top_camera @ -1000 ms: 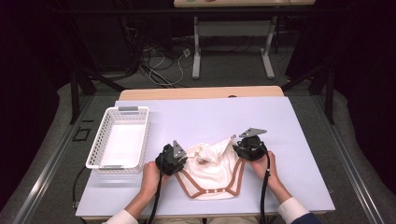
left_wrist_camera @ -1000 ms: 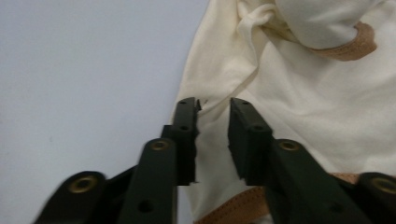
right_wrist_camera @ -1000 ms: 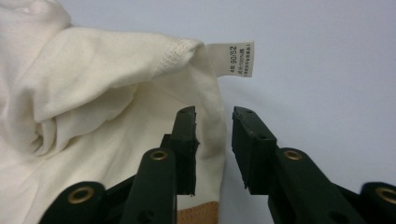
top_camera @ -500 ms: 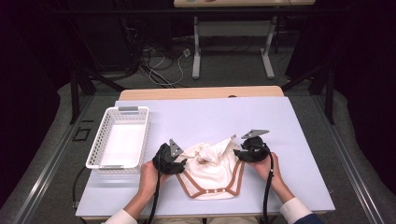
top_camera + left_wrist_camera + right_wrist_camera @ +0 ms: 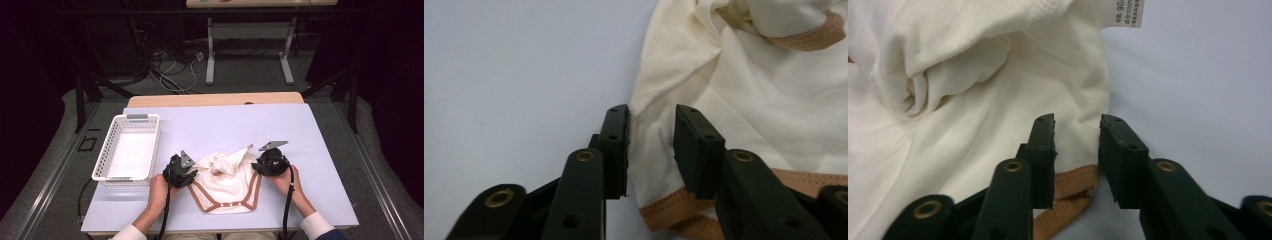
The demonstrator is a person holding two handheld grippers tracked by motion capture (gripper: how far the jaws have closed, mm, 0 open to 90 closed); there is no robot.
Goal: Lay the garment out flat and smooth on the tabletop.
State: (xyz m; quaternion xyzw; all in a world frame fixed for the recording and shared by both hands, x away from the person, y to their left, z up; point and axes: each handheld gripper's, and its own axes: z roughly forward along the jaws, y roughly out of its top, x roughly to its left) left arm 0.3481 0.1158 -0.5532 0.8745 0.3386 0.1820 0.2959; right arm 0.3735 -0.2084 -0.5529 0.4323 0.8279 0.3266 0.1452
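high view: the worktop [image 5: 320,150] carries a basket [image 5: 127,147] and, near the front edge, a cream garment [image 5: 225,185] with tan trim, soft and light, likely to sag, best taken at its side edges. both grippers' fingers have just been closing: left gripper [image 5: 651,142] and right gripper [image 5: 1077,150] each straddle an edge, fingers slightly apart, not yet pinching.

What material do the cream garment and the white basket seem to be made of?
The cream garment looks like soft matte knit cotton: it drapes in limp folds, with stitched tan trim at its edges. The white basket looks like moulded plastic, slightly glossy, with slotted lattice walls, though its exact material cannot be confirmed.
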